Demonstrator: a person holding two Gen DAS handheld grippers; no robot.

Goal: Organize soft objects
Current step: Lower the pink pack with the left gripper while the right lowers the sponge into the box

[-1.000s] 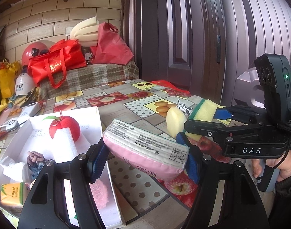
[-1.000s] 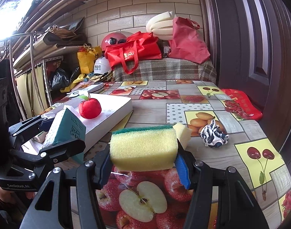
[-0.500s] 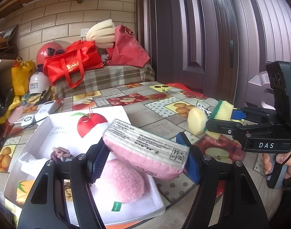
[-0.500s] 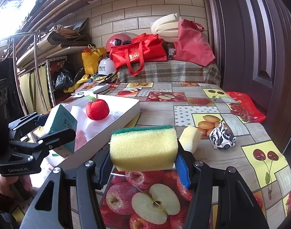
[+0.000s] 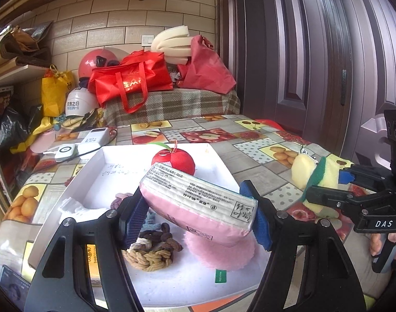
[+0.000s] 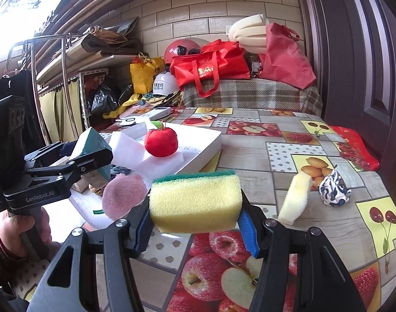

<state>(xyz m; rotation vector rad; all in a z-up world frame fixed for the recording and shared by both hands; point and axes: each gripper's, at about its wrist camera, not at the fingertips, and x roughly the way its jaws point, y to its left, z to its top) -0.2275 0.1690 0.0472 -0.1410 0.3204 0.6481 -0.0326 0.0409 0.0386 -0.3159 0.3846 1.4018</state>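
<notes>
My left gripper (image 5: 196, 217) is shut on a pink tissue pack (image 5: 198, 202) and holds it above the white box (image 5: 99, 163). The box holds a red plush apple (image 5: 174, 157), a pink round puff (image 5: 221, 251) and braided hair ties (image 5: 151, 252). My right gripper (image 6: 195, 221) is shut on a yellow sponge with a green top (image 6: 195, 202), above the fruit-print tablecloth, right of the box (image 6: 205, 145). The left gripper also shows in the right wrist view (image 6: 67, 161).
A pale yellow foam wedge (image 6: 295, 199) and a crumpled black-and-white cloth (image 6: 333, 191) lie on the table (image 6: 250, 161) at right. Red bags (image 5: 130, 80), helmets and clutter fill the back. A dark door (image 5: 315, 52) stands at right.
My left gripper carried the tissue pack leftward over the white box, so the box interior now lies beneath it. My right gripper moved slightly with the sponge, still held.
</notes>
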